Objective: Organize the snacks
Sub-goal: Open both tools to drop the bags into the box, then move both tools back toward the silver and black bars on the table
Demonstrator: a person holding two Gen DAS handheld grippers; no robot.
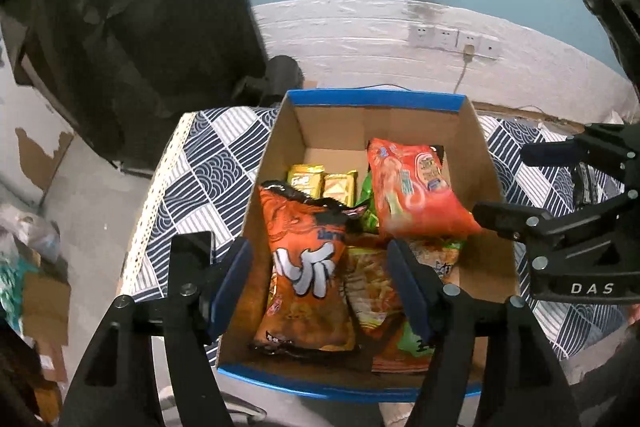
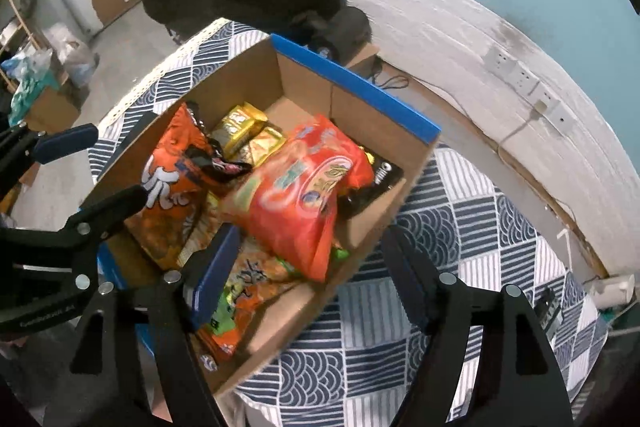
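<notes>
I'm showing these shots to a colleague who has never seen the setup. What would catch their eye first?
Probably the blue-rimmed cardboard box on the checked cloth, full of bright snack bags. A red-orange bag lies on top toward the right, a big orange bag along the left side, gold packets behind them. Both tongs, left and right, hang open over it, holding nothing.

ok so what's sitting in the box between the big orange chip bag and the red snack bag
In the left wrist view, two gold-wrapped packets lie between the orange chip bag and the red snack bag toward the back of the box, with a green wrapper beside them.
</notes>
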